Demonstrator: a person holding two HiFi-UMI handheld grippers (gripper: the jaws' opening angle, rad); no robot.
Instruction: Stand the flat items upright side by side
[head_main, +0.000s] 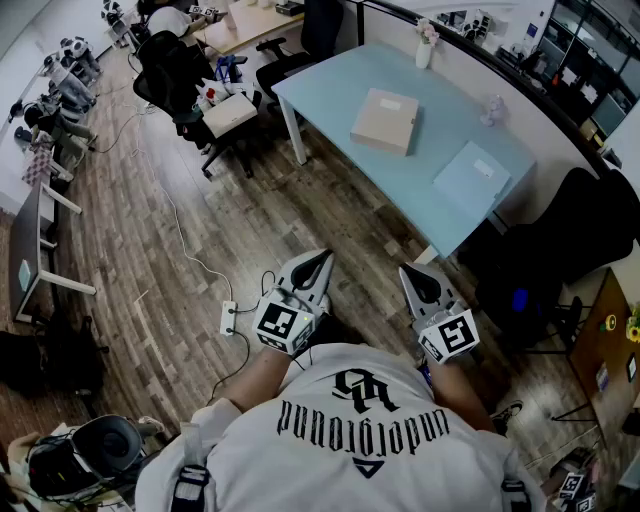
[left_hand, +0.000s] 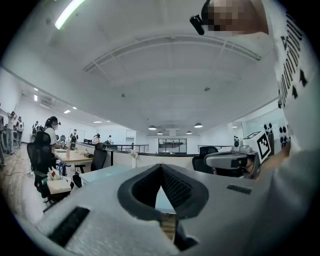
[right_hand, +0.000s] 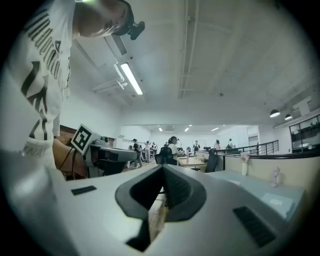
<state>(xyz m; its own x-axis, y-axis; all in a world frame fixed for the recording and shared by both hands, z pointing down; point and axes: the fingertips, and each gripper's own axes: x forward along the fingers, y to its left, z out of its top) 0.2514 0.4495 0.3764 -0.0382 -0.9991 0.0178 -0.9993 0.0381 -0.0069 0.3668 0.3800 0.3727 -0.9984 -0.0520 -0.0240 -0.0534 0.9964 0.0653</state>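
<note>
On the light blue table (head_main: 330, 95) lie two flat items: a tan box (head_main: 385, 121) near the middle and a pale blue flat item (head_main: 472, 176) at the near right corner. I hold both grippers close to my chest, over the wooden floor and short of the table. My left gripper (head_main: 318, 260) is shut with nothing in it, and its jaws meet at the tip (left_hand: 161, 167). My right gripper (head_main: 410, 272) is shut and empty too, its jaws closed (right_hand: 163, 169). The table's edge (left_hand: 100, 175) shows low in the left gripper view.
A white vase (head_main: 424, 50) and a small figure (head_main: 492, 108) stand at the table's far edge by the partition. Black office chairs (head_main: 180, 70) and a second desk (head_main: 245, 25) are at the back left. A power strip (head_main: 229, 318) with cable lies on the floor. A black chair (head_main: 585, 225) is right.
</note>
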